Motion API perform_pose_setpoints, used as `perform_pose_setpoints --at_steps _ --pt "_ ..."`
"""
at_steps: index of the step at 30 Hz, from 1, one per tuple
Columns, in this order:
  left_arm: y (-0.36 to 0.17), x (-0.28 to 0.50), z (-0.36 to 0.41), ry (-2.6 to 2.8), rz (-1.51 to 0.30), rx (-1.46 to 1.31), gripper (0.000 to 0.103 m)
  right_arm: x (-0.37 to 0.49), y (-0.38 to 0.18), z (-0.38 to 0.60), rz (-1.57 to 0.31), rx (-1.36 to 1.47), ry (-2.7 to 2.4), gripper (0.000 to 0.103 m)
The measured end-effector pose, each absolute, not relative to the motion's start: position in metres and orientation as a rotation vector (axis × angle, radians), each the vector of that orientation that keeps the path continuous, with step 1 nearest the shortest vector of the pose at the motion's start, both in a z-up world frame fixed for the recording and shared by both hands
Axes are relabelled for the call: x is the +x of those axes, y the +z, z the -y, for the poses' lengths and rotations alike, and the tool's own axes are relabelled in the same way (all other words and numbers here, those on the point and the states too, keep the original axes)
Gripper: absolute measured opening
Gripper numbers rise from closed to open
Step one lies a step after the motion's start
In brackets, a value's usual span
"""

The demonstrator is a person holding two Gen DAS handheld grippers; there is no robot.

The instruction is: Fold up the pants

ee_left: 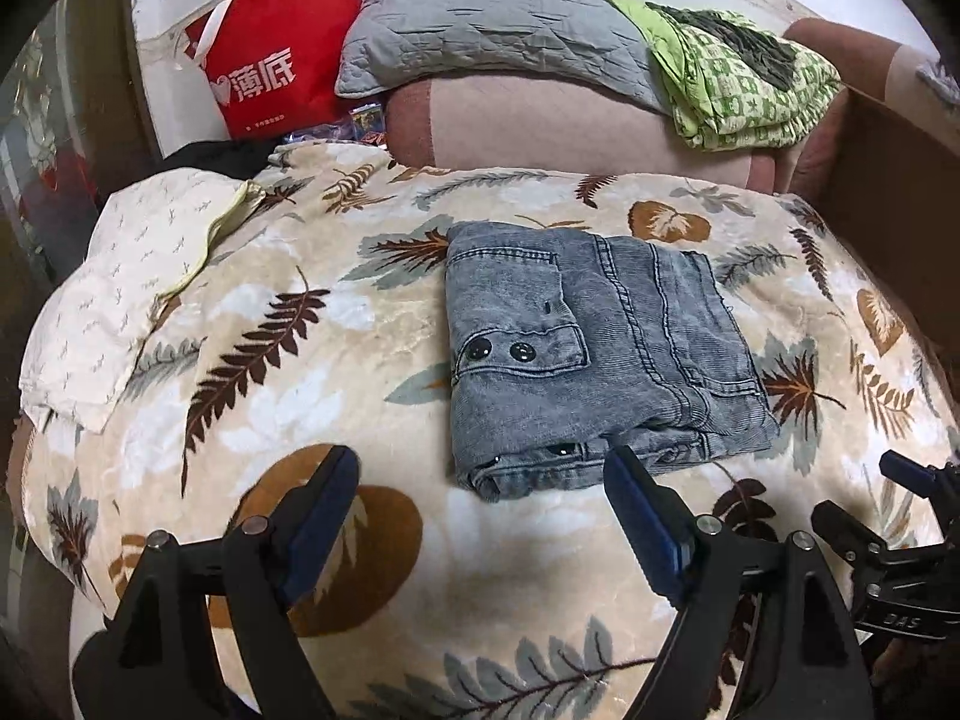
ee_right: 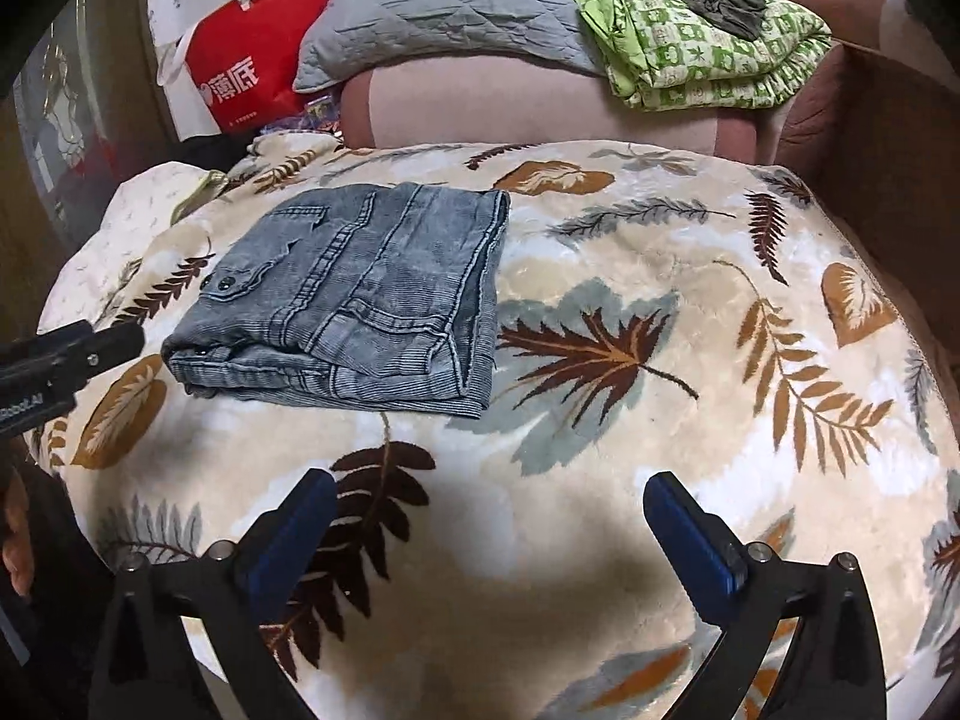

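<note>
The grey-blue denim pants [ee_left: 600,348] lie folded into a compact rectangle on a leaf-patterned blanket [ee_left: 336,372]; they also show in the right wrist view [ee_right: 360,300], left of centre. My left gripper [ee_left: 480,468] is open and empty, just in front of the near edge of the pants. My right gripper [ee_right: 489,492] is open and empty, over the blanket, in front and to the right of the pants. The right gripper shows at the right edge of the left wrist view [ee_left: 900,528], and the left gripper at the left edge of the right wrist view [ee_right: 72,354].
A red paper bag [ee_left: 282,54], a grey pillow [ee_left: 492,18] and a green patterned quilt [ee_left: 738,72] lie on a pink bolster [ee_left: 540,126] behind the blanket. A white patterned cloth [ee_left: 120,282] lies at the left. A brown board [ee_left: 888,168] stands at the right.
</note>
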State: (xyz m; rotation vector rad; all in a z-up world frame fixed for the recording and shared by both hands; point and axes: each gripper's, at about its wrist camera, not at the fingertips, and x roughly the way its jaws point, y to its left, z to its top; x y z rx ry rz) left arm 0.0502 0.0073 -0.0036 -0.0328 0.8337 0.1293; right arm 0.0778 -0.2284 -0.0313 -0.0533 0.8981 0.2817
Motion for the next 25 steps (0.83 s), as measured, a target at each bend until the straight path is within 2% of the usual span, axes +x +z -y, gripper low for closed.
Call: perform_pose_setpoints --at_steps 7,10,14,17,25 --pt "0.013 0.046 0.001 0.080 -0.800 -0.070 0.085 0.074 -0.011 0.226 -0.844 -0.083 0.273 0.103" --pt "0.021 0.050 0.008 0.044 -0.792 -0.077 0.093 0.074 0.000 0.228 -0.829 -0.095 0.265 0.103" --pt "0.031 0.053 0.013 0.027 -0.766 -0.084 0.094 0.077 0.013 0.227 -0.818 -0.126 0.256 0.103" --pt "0.034 0.058 0.013 0.021 -0.771 -0.090 0.100 0.079 0.019 0.227 -0.813 -0.138 0.254 0.103" --pt "0.028 0.069 0.009 0.016 -0.807 -0.100 0.103 0.076 0.019 0.222 -0.828 -0.148 0.256 0.103"
